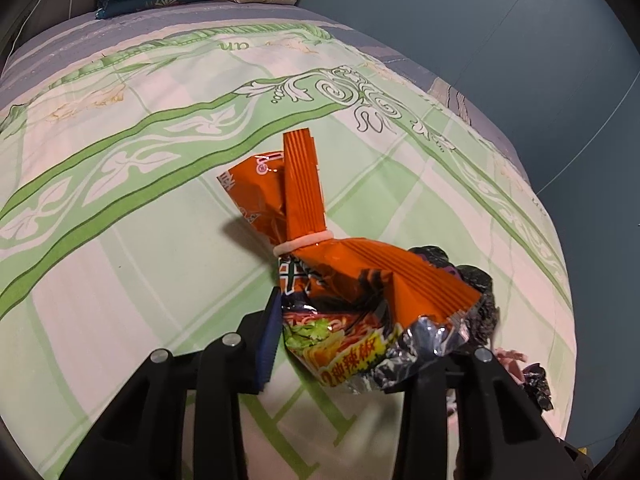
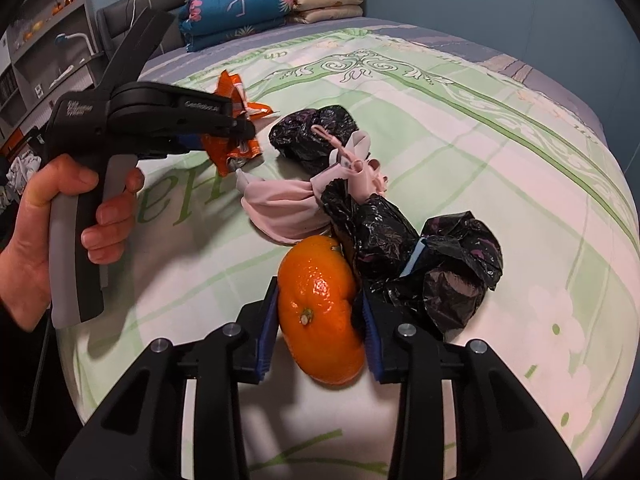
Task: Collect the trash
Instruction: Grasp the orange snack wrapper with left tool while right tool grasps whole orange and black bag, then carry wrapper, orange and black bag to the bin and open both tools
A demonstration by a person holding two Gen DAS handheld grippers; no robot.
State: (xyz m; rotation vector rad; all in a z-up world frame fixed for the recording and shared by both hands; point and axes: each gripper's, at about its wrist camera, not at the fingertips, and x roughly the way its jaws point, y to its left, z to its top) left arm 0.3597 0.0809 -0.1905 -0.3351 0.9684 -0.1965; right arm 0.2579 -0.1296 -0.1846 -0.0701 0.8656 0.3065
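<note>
On the green-and-white bedspread (image 1: 140, 248) lies an orange instant-noodle wrapper (image 1: 316, 264), tied with a white band. My left gripper (image 1: 356, 320) is shut on its lower, crumpled end; the blue left pad (image 1: 267, 340) presses its side, and the right finger is hidden behind the foil. The right wrist view shows the same left gripper (image 2: 240, 130) clamped on the wrapper (image 2: 236, 152), with a person's hand (image 2: 48, 220) on its handle. My right gripper (image 2: 320, 300) is shut on an orange mandarin (image 2: 320, 312), both blue pads against its sides.
Crumpled black plastic bags (image 2: 432, 268) (image 2: 312, 136) and a knotted pink bag (image 2: 280, 208) lie just beyond the mandarin. Folded quilts (image 2: 248, 12) are stacked at the head of the bed. The bed's right edge drops to a blue floor (image 1: 520, 40).
</note>
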